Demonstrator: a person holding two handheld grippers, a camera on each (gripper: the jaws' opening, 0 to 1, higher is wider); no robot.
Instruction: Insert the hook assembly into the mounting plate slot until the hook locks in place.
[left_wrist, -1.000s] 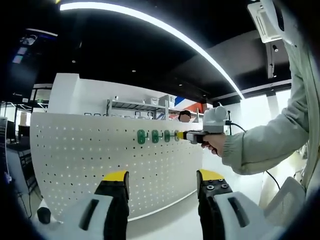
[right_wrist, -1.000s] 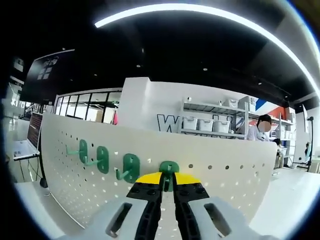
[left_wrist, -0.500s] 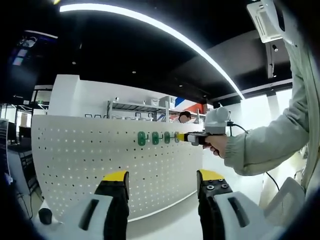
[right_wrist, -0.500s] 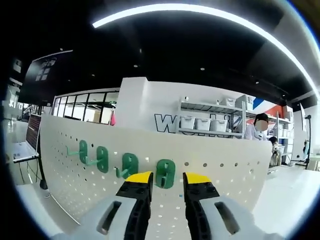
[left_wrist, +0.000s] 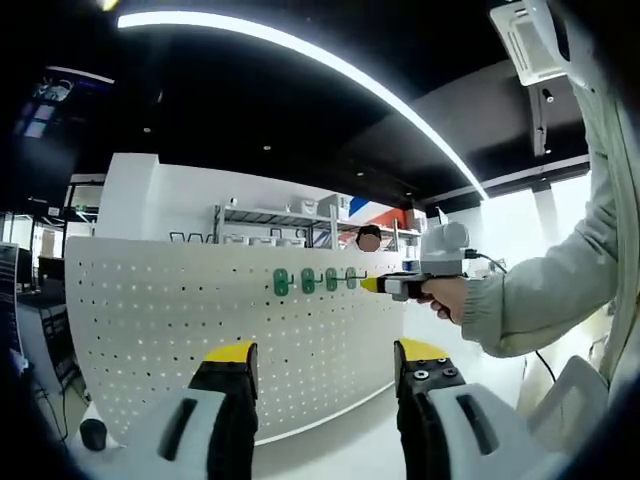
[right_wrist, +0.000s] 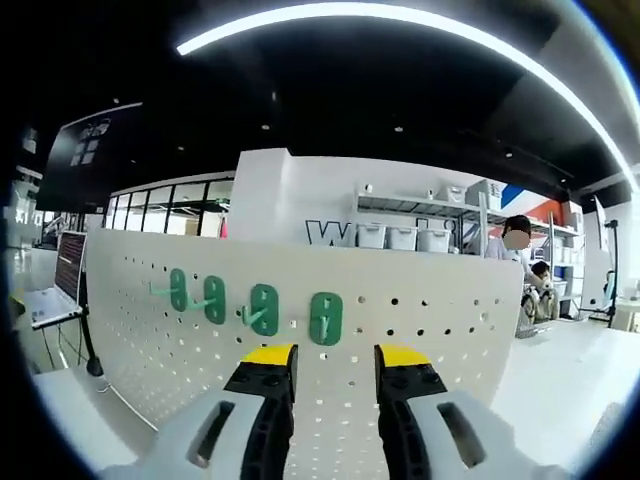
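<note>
Since a second ago your right tool (right_wrist: 332, 356) has let go of the fourth green plastic hook (right_wrist: 326, 318) and backed away from the white perforated pegboard panel (right_wrist: 430, 330): its yellow-tipped jaws, then pressed together on that hook, now stand spread with nothing between them, near the panel but apart from it. In the right gripper view the hook sits on the panel by itself, the rightmost of a row of four, with the three other green hooks (right_wrist: 215, 299) to its left, their prongs sticking out toward you. In the left gripper view your left tool (left_wrist: 322, 353) hangs well back from the panel, jaws spread and holding nothing; the same row of green hooks (left_wrist: 307, 281) shows far off along the upper part of the panel (left_wrist: 170, 330), and your right tool (left_wrist: 375, 284) sits just to the right of the row, held by your hand (left_wrist: 445, 298) in a pale sleeve (left_wrist: 545, 300). Behind the panel stands a metal shelf (right_wrist: 420, 235) carrying white bins, under a long curved ceiling light (right_wrist: 400, 20).
</note>
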